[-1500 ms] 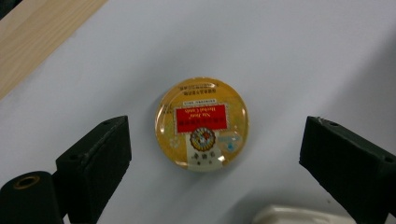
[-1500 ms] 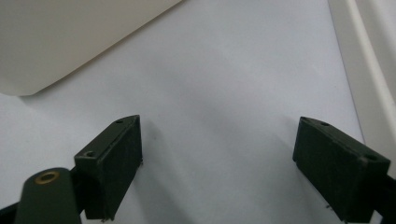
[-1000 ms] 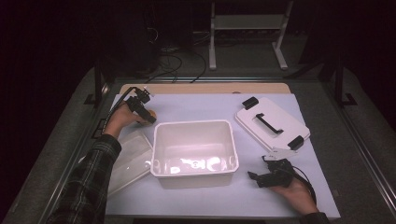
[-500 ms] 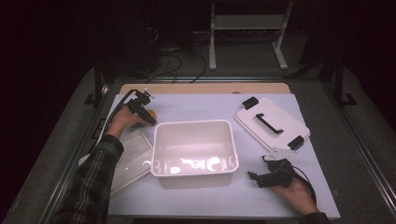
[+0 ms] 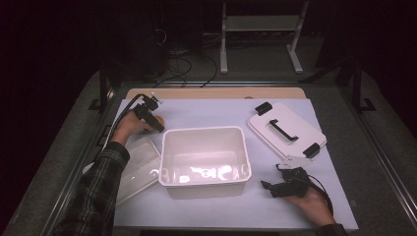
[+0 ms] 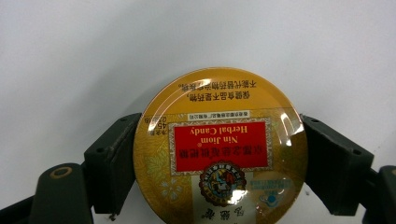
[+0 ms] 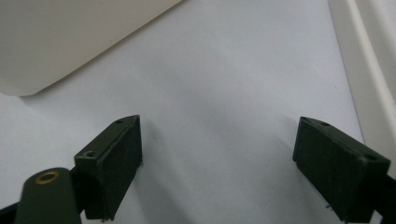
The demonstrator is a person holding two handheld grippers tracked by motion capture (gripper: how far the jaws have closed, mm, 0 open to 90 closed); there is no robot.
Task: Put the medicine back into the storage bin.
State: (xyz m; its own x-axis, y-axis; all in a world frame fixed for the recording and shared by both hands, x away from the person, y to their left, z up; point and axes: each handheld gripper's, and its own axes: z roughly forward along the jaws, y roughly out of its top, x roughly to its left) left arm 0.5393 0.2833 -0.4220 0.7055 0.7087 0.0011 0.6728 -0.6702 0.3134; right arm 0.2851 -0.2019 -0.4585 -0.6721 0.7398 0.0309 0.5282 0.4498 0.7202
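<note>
White paper covers the tabletop (image 5: 216, 110), which carries one open white bin (image 5: 204, 160), one white lid with black handle (image 5: 285, 130) to its right and one clear lid (image 5: 140, 167) to its left. At the far left I have my left gripper (image 6: 219, 154) around the single round candy tin (image 6: 219, 149), jaws just closing in, at or near its rim. My right gripper (image 7: 217, 154) rests near the bin, jaws wide apart over bare paper.

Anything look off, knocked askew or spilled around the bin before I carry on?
Nothing stands out. The white bin sits upright and empty, its lid flat beside it. The left gripper has been closing around the candy tin, which looks undamaged.
</note>
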